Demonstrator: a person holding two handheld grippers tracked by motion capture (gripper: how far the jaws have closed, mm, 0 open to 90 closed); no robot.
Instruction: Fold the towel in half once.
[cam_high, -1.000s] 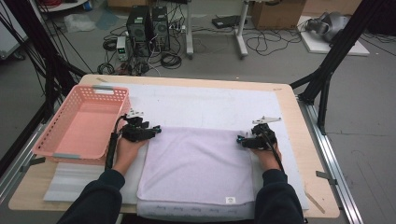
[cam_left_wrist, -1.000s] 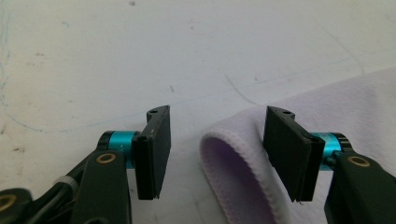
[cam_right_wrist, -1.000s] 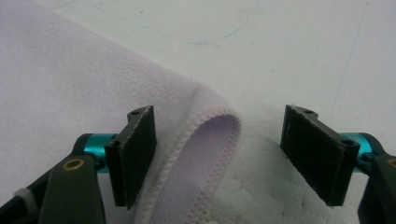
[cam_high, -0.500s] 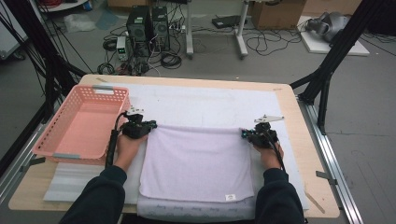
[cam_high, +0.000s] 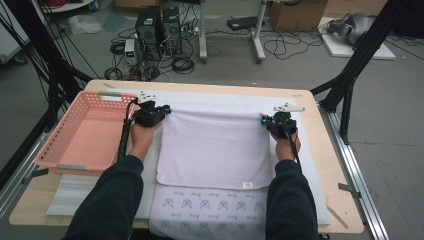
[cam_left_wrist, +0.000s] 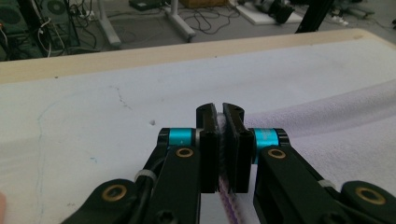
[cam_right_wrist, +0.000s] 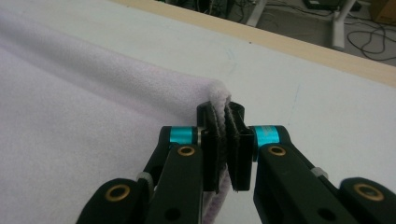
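1. High view: the lilac towel (cam_high: 212, 150) lies spread on the surface (cam_high: 320, 165), beside the pink basket (cam_high: 82, 132).
2. Left gripper view: the left hand-held gripper (cam_left_wrist: 219, 114) is clamped on the towel's corner.
3. Right gripper view: the right hand-held gripper (cam_right_wrist: 223, 112) pinches the opposite corner.

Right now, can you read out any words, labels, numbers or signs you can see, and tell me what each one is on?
No text can be read.
Small white tag at the near edge of the lilac towel: too small and blurred to read.
Rows of small printed marks on the white cloth under the towel: they look like little drawings and script, too blurred to make out.
Pink basket: no lettering that I can make out.
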